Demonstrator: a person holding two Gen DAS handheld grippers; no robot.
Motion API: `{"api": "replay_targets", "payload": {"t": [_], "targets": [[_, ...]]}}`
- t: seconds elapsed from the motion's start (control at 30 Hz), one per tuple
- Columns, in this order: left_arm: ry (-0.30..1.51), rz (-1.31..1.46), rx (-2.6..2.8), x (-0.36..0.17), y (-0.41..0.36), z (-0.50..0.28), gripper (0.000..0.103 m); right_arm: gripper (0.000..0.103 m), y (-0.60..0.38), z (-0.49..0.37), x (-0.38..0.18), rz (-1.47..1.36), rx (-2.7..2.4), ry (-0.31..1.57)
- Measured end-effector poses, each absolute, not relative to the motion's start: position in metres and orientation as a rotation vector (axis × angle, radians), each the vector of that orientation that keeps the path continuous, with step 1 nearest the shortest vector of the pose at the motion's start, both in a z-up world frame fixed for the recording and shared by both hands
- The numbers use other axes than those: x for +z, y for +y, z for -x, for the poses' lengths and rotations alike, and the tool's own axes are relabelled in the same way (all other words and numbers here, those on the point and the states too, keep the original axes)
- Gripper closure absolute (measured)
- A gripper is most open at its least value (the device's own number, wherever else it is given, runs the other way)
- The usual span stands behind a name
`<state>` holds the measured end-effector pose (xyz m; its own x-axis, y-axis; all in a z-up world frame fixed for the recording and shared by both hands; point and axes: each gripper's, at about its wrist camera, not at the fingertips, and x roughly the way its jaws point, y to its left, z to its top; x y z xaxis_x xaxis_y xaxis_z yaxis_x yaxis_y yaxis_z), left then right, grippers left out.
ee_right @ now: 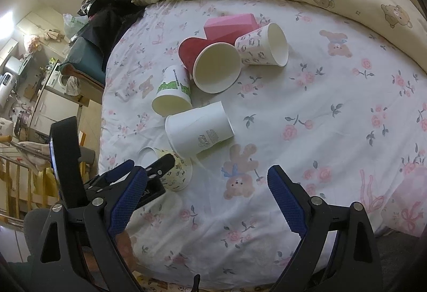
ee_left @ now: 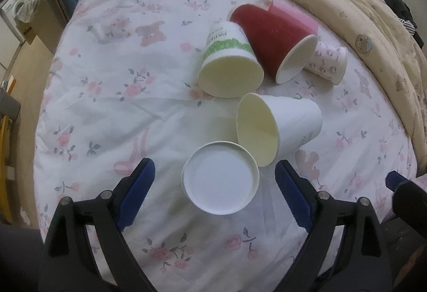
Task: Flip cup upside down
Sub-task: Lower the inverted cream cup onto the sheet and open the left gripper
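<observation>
Risk I saw: left claw (ee_left: 214, 182) spread wide around inverted cup (ee_left: 221, 177) on soft bed (ee_left: 106, 110); w/ a careless squeeze it could've crushed or tipped

left wrist cam: high, angled steeply down, close over the upside-down yellowish paper cup (ee_left: 220, 177). right wrist cam: further back and to the right, shallower angle across the floral white bedsheet (ee_right: 320, 110). both share the sheet and the red paper cup (ee_left: 269, 34)
</observation>
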<state>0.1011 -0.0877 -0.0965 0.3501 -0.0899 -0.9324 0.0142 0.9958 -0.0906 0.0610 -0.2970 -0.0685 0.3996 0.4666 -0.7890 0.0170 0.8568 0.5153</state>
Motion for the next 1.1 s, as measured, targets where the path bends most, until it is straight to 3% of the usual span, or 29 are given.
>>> {"api": "replay_targets", "payload": {"t": [0.5,0.57,1.1], "targets": [[1.044,0.093,-0.089,-0.028,-0.062,-0.075,0.013,0.009,-0.298,-0.057,-0.061,-0.491,0.312,1.099],[1.016,0.103,-0.088,-0.015,-0.055,-0.069,0.000,0.009,-0.299,-0.056,-0.058,-0.490,0.314,1.087],[0.854,0.032,-0.003,0.024,-0.016,-0.001,0.000,0.008,-0.280,-0.018,-0.012,-0.276,0.249,0.868]]}}
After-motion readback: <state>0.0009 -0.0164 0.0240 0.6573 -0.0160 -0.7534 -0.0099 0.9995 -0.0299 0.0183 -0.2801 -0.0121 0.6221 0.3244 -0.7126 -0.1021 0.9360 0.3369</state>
